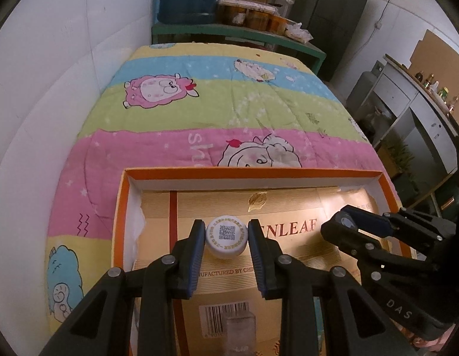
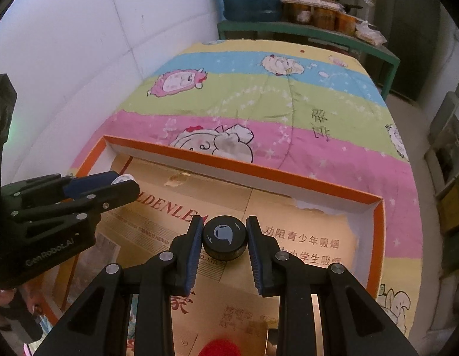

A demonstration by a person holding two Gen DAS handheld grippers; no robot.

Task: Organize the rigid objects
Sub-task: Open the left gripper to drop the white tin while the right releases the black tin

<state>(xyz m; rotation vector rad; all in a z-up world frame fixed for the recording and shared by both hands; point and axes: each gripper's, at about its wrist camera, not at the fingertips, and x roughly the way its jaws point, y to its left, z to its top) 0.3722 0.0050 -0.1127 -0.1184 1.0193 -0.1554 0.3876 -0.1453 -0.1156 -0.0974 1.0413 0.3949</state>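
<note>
Left wrist view: the left gripper [image 1: 226, 238] is clamped on a white cap [image 1: 226, 239] with a QR code on its top face. The blue pads touch its rim on both sides, so the cap sits dead centre between the fingertips, top face turned toward the camera. It hangs over the orange-rimmed box [image 1: 253, 175], above the gold cardboard liner [image 1: 288, 264] printed "…ENLEAF". The box rests on a striped cartoon quilt [image 1: 229, 101]. The right gripper [image 1: 345, 222] enters from the right edge, closed around a dark round object seen only edge-on here.

Right wrist view: the right gripper [image 2: 225, 237] grips a black cap [image 2: 225, 237] bearing a grey logo — pads against both sides, cap centred at the tips, over the liner near the box's right half. The left gripper [image 2: 122, 182] shows at the left edge, the white cap just visible at its tip.

Judgement: both items are round, so no long axis matters. The governing relation is vertical — each cap is above the liner, inside the rim. Whether either touches the cardboard cannot be told. Left hand serves the left half, right hand the right; release should need only a short descent.
</note>
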